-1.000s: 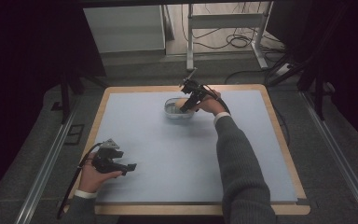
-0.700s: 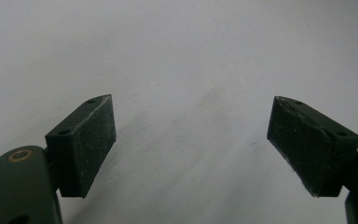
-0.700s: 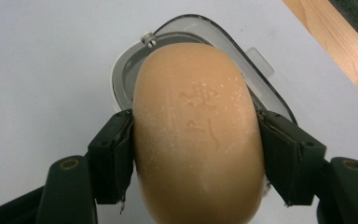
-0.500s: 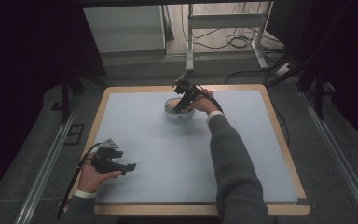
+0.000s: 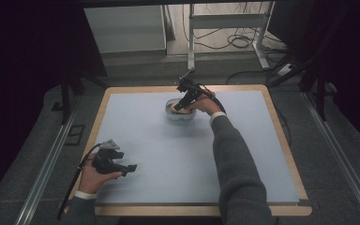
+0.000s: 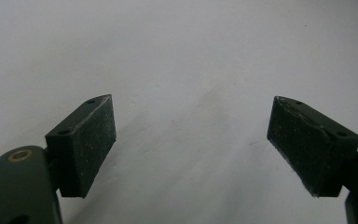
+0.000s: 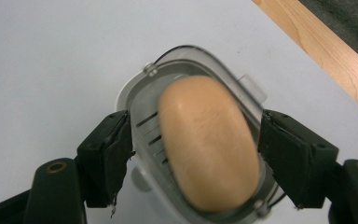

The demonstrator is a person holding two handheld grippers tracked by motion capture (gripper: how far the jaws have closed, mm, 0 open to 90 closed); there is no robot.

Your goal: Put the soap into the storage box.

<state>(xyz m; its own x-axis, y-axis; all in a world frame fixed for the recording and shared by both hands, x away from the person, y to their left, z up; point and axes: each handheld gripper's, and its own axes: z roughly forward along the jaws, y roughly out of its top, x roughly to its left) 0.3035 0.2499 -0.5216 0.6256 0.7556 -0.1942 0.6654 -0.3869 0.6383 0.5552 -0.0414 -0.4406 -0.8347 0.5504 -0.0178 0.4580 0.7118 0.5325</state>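
A tan oval soap bar (image 7: 205,144) lies in a clear, slotted soap dish (image 7: 140,100) at the far middle of the pale mat. My right gripper (image 7: 195,126) points down over the dish. Its jaws have just been opening and now stand on either side of the soap, with a gap showing at the left pad (image 7: 107,158). In the high view the right gripper (image 5: 183,104) sits over the dish (image 5: 173,114). My left gripper (image 5: 127,168) rests low at the near left, open, and in its own view the left gripper (image 6: 191,135) has only bare mat between its pads.
The pale blue mat (image 5: 168,154) covers a wooden table whose edge (image 7: 317,51) runs close behind the dish. Dark floor, metal rails and cables surround the table.
The right hand has shifted slightly to the left over the dish. The left hand has stayed still.
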